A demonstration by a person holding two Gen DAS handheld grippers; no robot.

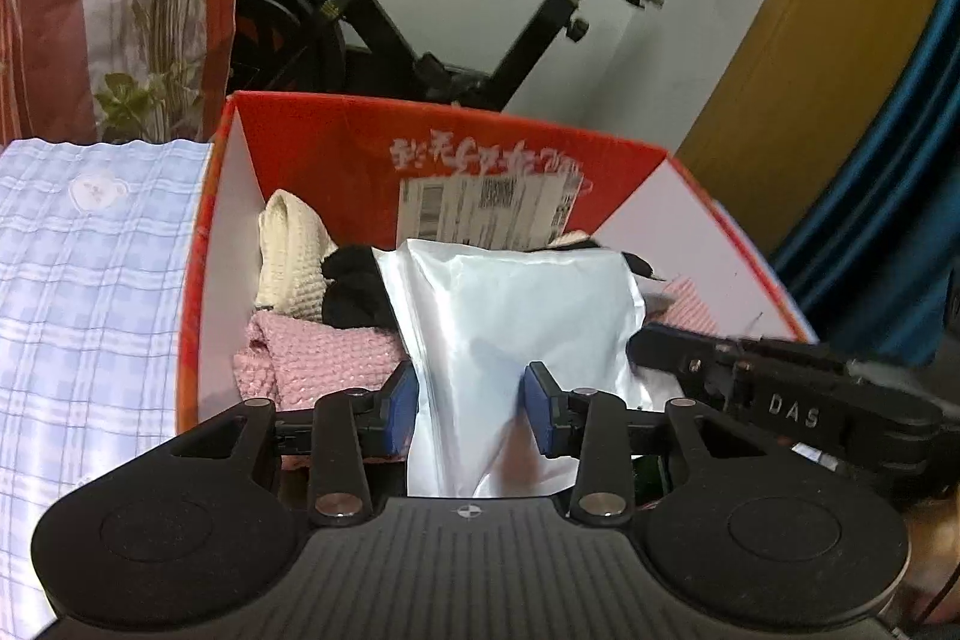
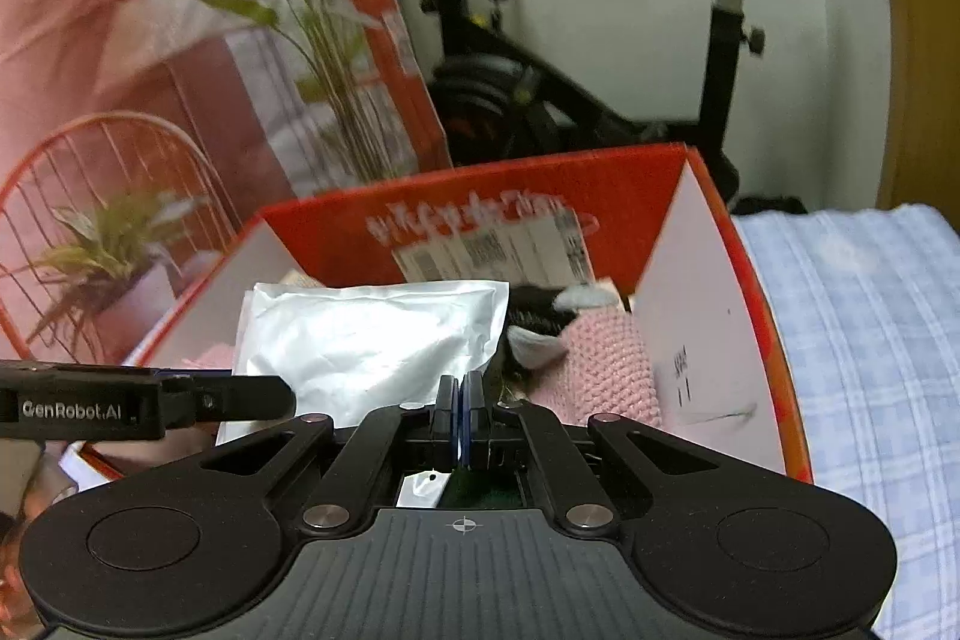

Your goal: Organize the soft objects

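A white, shiny padded pouch (image 1: 528, 316) hangs over an open red cardboard box (image 1: 420, 118). My left gripper (image 1: 471, 400) is shut on the pouch's near end, with a blue pad pressing in from each side. My right gripper (image 2: 459, 418) is shut on the pouch's (image 2: 372, 340) edge, and a white corner shows under its pads. In the box lie a pink knit cloth (image 1: 324, 358), a cream knit cloth (image 1: 291, 250) and a black fuzzy item (image 1: 354, 286). The right wrist view shows the pink knit (image 2: 606, 358) at the box's (image 2: 480, 202) right side.
The box rests against a bed covered in blue plaid sheet (image 1: 90, 292), which is also in the right wrist view (image 2: 870, 352). Behind the box stand a black exercise bike (image 1: 420, 22) and a green plant (image 1: 162, 16). A shipping label (image 1: 486, 208) sticks to the far wall.
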